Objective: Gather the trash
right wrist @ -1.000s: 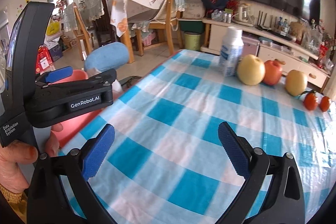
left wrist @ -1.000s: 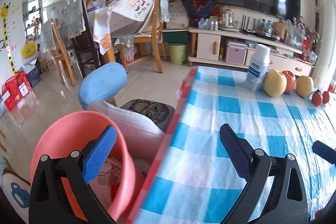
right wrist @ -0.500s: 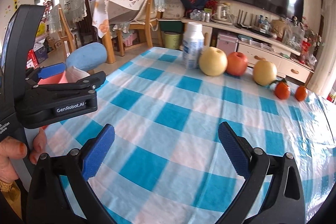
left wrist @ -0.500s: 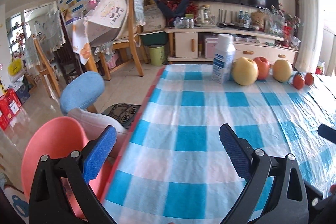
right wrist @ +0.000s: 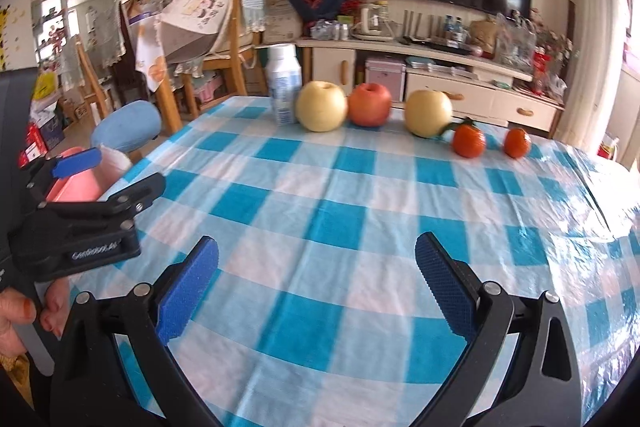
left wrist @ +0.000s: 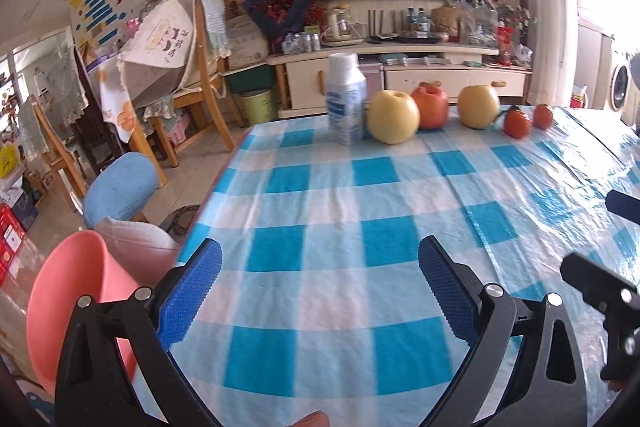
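A pink waste bin [left wrist: 64,311] stands off the table's left edge; it also shows in the right wrist view [right wrist: 76,183]. My left gripper [left wrist: 320,287] is open and empty above the blue checked tablecloth [left wrist: 360,211]. My right gripper [right wrist: 316,287] is open and empty over the same cloth [right wrist: 340,211]; the left gripper's body [right wrist: 80,227] is at its left. A white milk bottle [left wrist: 346,99] stands upright at the far edge, also in the right wrist view [right wrist: 285,89].
Beside the bottle sit two yellow pears [right wrist: 321,105], a red apple [right wrist: 369,104] and two small orange fruits [right wrist: 469,142]. A blue stool [left wrist: 120,187] and a white cushion [left wrist: 136,239] stand by the bin. Chairs and a TV cabinet lie beyond.
Both grippers have swung right, away from the pink bin and toward the table's middle and the fruit row. Both stay open and empty.
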Tool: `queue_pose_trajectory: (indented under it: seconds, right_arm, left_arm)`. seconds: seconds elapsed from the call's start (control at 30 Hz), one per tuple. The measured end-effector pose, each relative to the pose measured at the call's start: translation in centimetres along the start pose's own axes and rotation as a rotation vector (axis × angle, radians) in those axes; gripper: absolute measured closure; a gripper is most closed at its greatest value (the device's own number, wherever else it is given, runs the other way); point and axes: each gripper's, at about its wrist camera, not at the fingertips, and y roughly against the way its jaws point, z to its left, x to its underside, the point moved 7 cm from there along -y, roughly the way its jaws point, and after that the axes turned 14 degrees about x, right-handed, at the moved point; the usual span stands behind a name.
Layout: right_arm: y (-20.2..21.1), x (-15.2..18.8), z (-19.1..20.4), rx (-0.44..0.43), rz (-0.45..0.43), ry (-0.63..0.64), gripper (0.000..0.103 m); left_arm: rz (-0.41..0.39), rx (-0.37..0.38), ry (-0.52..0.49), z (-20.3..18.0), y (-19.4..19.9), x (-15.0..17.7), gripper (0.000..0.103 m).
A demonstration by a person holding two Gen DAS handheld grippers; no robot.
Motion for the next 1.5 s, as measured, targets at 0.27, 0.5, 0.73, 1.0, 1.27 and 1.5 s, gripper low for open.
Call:
queue_pose_trajectory:
  seconds: [0.27,0.5,0.73,1.0,1.27,1.5]
  right_arm:
    - [0.9,0.7,-4.1,0.043,-0.019,-0.035,0.004]
    - [2.7,0.2,-8.1,0.108,-0.075,-0.072,0.004]
    - [4.4,-0.3,-11.0,0.145,-0.133,-0.087,0.004]
    - [6.5,-1.2,-14.1,0.182,-0.186,-0.133,0.004]
    - [7.7,-2.1,-16.1,0.179,-0.225,-0.178,0.004]
    - [8.8,-2.4,-16.9,0.192,-0.270,-0.181,0.004]
  left_arm:
    - [-0.026,0.008,-0.083,-5.1,1.0,-0.1,0.006]
    - [-0.050,0.019,-0.073,-8.2,2.3,-0.3,0.006]
    - [-0.056,0.009,-0.079,-10.8,3.1,-0.8,0.006]
    - [-0.076,0.016,-0.114,-14.3,4.5,-2.2,0.006]
    - [-0.115,0.018,-0.142,-16.9,6.0,-4.1,0.006]
    - [-0.146,0.015,-0.146,-17.6,6.8,-5.3,0.006]
